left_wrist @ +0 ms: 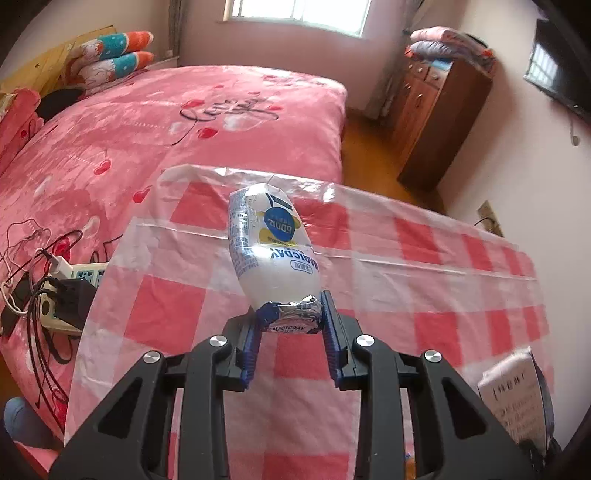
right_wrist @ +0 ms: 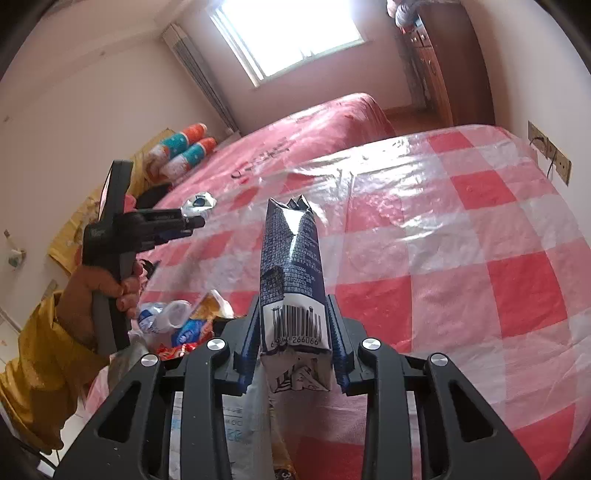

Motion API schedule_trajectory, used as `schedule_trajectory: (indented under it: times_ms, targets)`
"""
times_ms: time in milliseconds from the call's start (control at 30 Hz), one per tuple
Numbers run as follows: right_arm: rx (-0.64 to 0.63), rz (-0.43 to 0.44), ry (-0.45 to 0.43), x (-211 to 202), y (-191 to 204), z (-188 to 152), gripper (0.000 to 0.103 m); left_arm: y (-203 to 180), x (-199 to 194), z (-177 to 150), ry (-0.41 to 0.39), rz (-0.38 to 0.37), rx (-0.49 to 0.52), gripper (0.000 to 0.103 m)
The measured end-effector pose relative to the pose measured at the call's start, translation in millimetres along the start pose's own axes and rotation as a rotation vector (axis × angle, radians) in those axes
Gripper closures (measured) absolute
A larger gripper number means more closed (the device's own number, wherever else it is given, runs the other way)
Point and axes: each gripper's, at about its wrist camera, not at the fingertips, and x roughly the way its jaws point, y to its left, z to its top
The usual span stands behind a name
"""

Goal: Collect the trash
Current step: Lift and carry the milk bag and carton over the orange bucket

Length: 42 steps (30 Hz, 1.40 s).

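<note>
Two grippers, one wrapper each. The left gripper (left_wrist: 291,314) is clamped on a white snack wrapper's (left_wrist: 271,245) crimped end, lifted over the checkered table (left_wrist: 443,295). The right gripper (right_wrist: 293,325) pinches a dark-blue barcode wrapper (right_wrist: 290,266), pointing forward. Trash pile (right_wrist: 177,325) sits lower left.

A bedroom in a home is shown. A large bed (left_wrist: 207,122) is covered by a pink bedspread printed with hearts, and rolled patterned pillows (left_wrist: 114,55) are stacked at its head. A bright window (left_wrist: 299,14) is set in the far wall, and a dark wooden cabinet (left_wrist: 436,110) with folded quilts (left_wrist: 447,44) on top is placed beside it. A table (right_wrist: 461,229) under red-and-white checked plastic is seen nearby.
</note>
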Motion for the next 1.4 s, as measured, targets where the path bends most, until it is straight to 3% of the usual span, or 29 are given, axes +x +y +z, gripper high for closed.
schedule_trajectory:
  times_ms: [300, 600, 933, 1400]
  targets:
    - [0.026, -0.02, -0.062, -16, -5, -5, 0.069, -5, -51, -25, -0.03, -0.106, 0.027, 0.071]
    - [0.074, -0.06, -0.111, -49, 0, -27, 0.07, -2, -94, -72, -0.021, -0.183, 0.055, 0.071]
    - [0.074, -0.081, -0.136, -90, 23, -50, 0.07, 4, -131, -134, -0.018, -0.219, 0.097, 0.071]
    - [0.019, -0.053, -0.113, -107, 76, -80, 0.07, 30, -175, -196, -0.004, -0.253, 0.096, 0.071]
